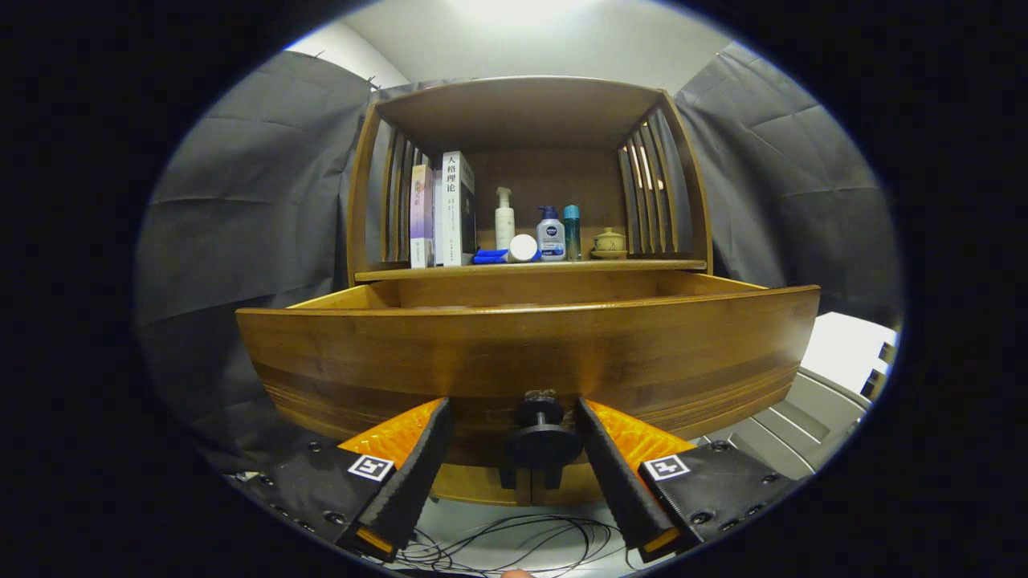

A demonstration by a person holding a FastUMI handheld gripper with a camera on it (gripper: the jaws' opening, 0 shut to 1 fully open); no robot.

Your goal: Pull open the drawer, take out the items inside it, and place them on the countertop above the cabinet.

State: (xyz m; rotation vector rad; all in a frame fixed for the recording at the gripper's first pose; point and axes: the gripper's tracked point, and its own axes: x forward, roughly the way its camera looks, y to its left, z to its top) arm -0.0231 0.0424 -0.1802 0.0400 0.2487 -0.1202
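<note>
The drawer (526, 353) stands pulled out, its knob (542, 437) between the wide-spread, untouching fingers of the gripper (514, 433); better lift clear and reach over the front for the hidden contents

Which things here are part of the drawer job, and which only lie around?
For the job:
- pulled-out brown wooden drawer
- its round dark knob, between the open fingers of the hand-held gripper, untouched
- wooden countertop

Just there:
- upright books
- white pump bottle
- small ceramic pot
- dark cables below
</note>
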